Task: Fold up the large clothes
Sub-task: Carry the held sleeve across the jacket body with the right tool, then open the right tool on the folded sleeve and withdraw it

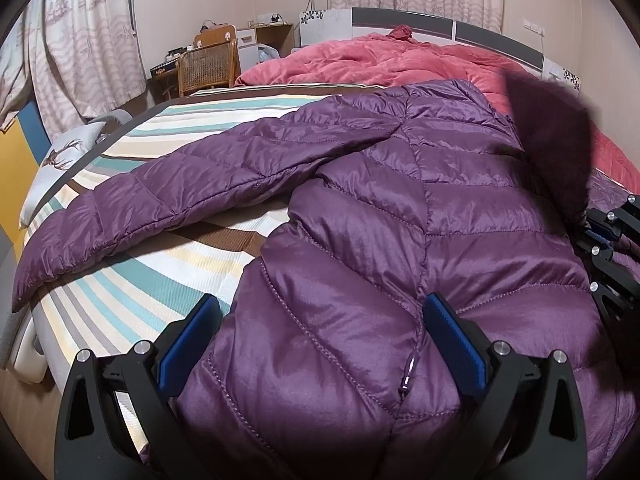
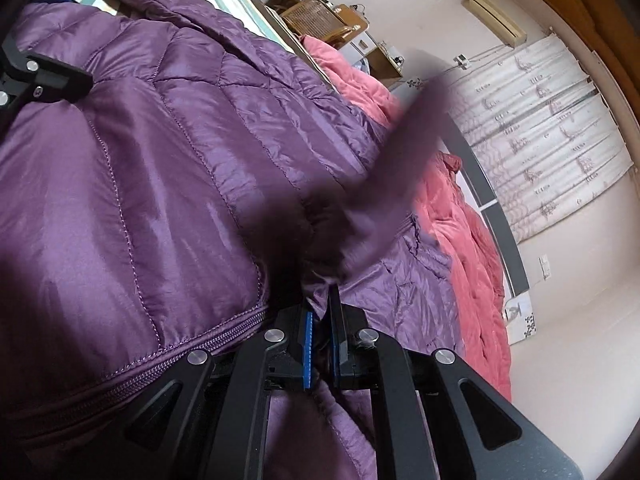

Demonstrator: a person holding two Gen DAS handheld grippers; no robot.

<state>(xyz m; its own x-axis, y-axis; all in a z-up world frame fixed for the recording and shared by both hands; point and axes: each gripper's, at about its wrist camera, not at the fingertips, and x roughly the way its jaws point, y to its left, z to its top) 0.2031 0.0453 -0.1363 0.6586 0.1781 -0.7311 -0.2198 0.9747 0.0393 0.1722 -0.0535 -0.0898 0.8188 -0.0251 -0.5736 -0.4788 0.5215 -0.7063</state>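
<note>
A purple quilted down jacket (image 1: 360, 216) lies spread on the striped bed (image 1: 120, 280), its left sleeve (image 1: 140, 208) stretched out to the left. My left gripper (image 1: 320, 328) is open, its blue pads straddling the jacket's body near the zipper. My right gripper (image 2: 320, 320) is shut on a fold of the jacket (image 2: 140, 160) and lifts it; a dark blurred flap of it (image 2: 384, 168) rises in front. The right gripper also shows at the right edge of the left wrist view (image 1: 608, 240).
A pink quilt (image 1: 380, 60) is bunched at the far side of the bed by the headboard (image 1: 420, 18). A wicker chair (image 1: 208, 66) and desk stand at the back left. Curtains (image 1: 80, 40) hang on the left. The bed's near left edge (image 1: 32, 340) drops to the floor.
</note>
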